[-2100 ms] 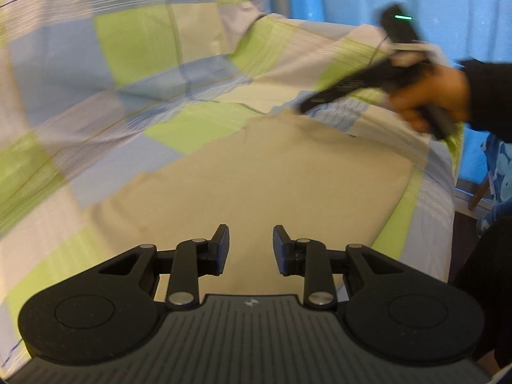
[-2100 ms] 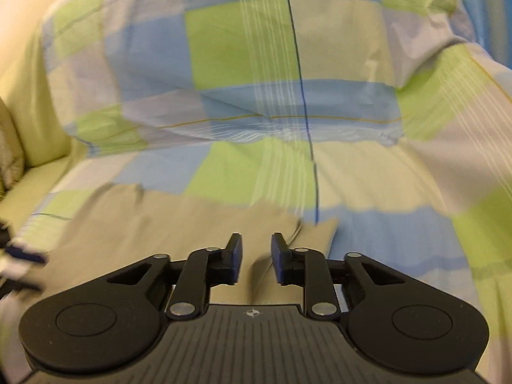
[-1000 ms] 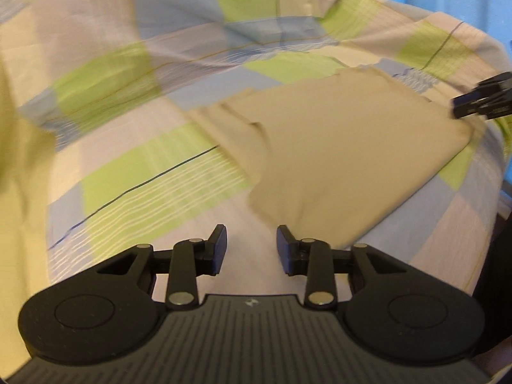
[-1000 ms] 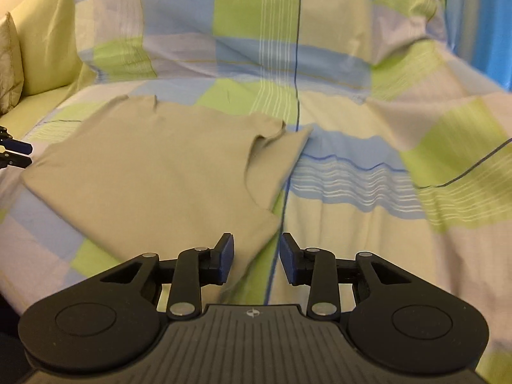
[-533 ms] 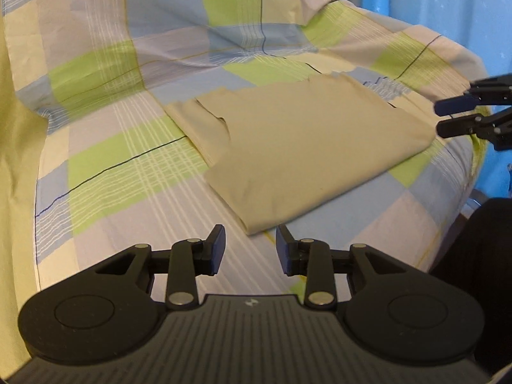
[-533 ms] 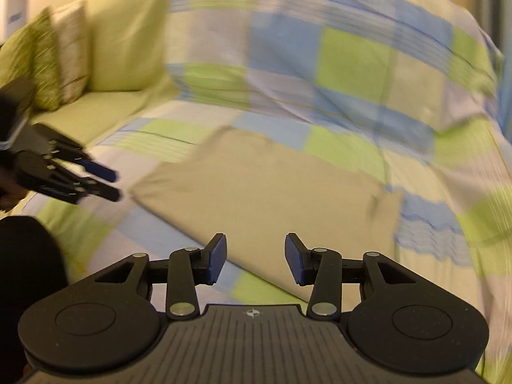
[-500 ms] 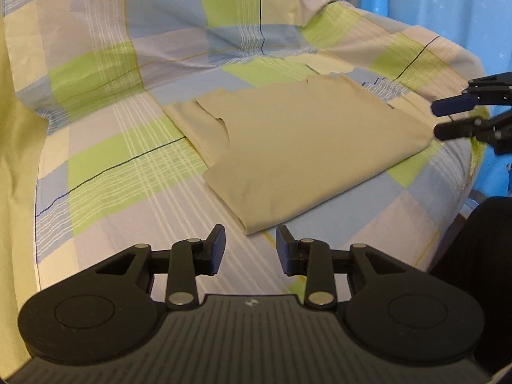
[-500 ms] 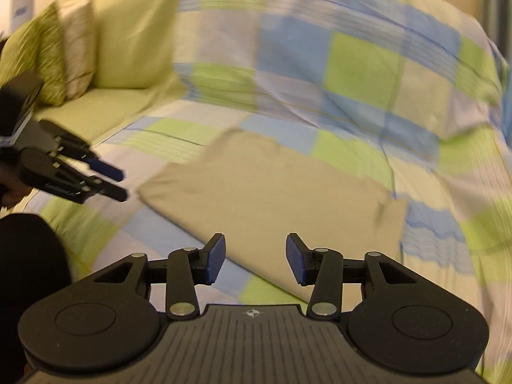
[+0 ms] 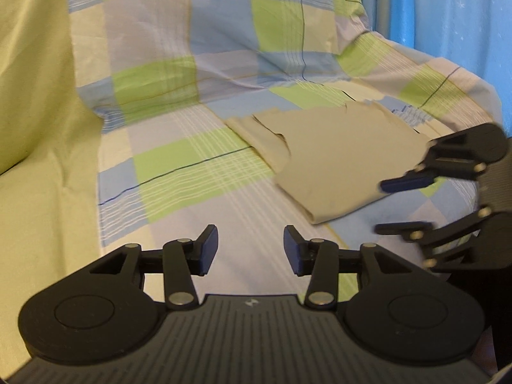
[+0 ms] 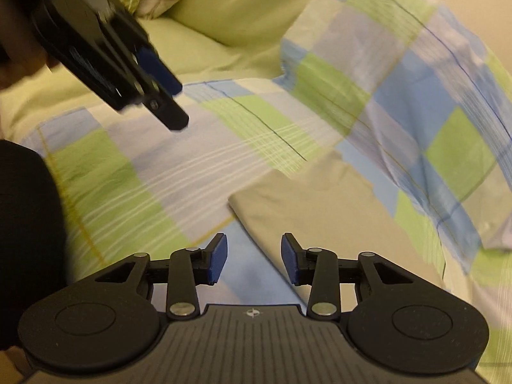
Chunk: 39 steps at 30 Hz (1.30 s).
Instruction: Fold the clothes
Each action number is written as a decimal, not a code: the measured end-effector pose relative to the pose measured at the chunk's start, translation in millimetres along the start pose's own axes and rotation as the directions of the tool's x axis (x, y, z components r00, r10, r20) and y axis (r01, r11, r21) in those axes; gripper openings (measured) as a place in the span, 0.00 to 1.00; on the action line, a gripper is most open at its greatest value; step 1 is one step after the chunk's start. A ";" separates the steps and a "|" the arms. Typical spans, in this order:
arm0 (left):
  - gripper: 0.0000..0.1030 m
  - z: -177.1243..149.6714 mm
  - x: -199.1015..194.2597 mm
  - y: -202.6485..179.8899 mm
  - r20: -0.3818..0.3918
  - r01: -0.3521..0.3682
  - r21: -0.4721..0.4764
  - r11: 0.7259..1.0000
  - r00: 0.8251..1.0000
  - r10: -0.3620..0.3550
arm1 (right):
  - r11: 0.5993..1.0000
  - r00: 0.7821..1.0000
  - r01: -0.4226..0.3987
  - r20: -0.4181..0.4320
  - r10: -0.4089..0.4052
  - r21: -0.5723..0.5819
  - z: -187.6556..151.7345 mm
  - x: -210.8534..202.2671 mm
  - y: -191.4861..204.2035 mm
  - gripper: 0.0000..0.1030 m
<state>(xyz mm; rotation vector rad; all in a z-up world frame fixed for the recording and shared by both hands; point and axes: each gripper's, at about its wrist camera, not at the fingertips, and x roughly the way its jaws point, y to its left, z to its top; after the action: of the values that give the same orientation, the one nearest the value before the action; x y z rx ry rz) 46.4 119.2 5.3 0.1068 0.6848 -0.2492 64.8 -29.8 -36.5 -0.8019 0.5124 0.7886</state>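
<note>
The beige shirt (image 9: 332,156) is lying folded on the checked sheet (image 9: 192,172); both tongs, left (image 9: 251,249) and right (image 10: 254,257), are now backing off it, spread and empty (fold apparently finished, shirt released).

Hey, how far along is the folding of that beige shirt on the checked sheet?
Done: the beige shirt lies flat on the checked sheet, its side apparently folded in, one short sleeve showing. In hand: nothing. The left claw and right claw are both open, clear of the cloth. Left: probably at least one more fold to make it compact.
</note>
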 end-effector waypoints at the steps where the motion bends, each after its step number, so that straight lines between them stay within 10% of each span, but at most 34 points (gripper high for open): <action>1: 0.41 -0.5 -2.1 4.0 0.003 -0.002 -0.007 1.000 1.000 0.002 | 1.000 1.000 0.011 -0.007 -0.011 -0.024 2.9 7.7 5.1 0.35; 14: 0.48 10.1 -9.5 26.9 0.013 -0.015 0.179 0.984 1.000 0.013 | 0.944 0.970 0.234 -0.016 -0.244 -0.232 8.3 36.5 30.0 0.29; 19: 0.52 32.8 23.8 24.6 0.036 0.023 0.429 0.903 0.998 -0.042 | 0.948 0.981 0.191 0.009 -0.196 -0.255 6.8 33.3 22.3 0.27; 26: 0.53 72.5 106.9 21.2 0.026 0.057 0.857 0.513 0.988 -0.153 | 0.976 0.987 0.156 0.060 -0.148 -0.154 -2.8 34.7 -0.1 0.27; 31: 0.55 91.5 139.1 19.5 -0.047 0.103 0.939 0.328 0.983 -0.175 | 0.997 0.997 0.070 -0.029 -0.071 -0.035 9.7 31.2 -12.1 0.06; 39: 0.74 101.6 174.3 29.3 -0.147 0.103 0.982 -0.158 0.941 -0.303 | 0.992 0.991 0.009 -0.133 0.009 0.129 36.0 12.7 -53.5 0.02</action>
<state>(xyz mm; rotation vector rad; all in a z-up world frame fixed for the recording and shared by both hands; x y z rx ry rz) 246.3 95.8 -27.0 1.5686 0.1660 -1.1235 118.5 -19.7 0.0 -0.7366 0.6759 0.6972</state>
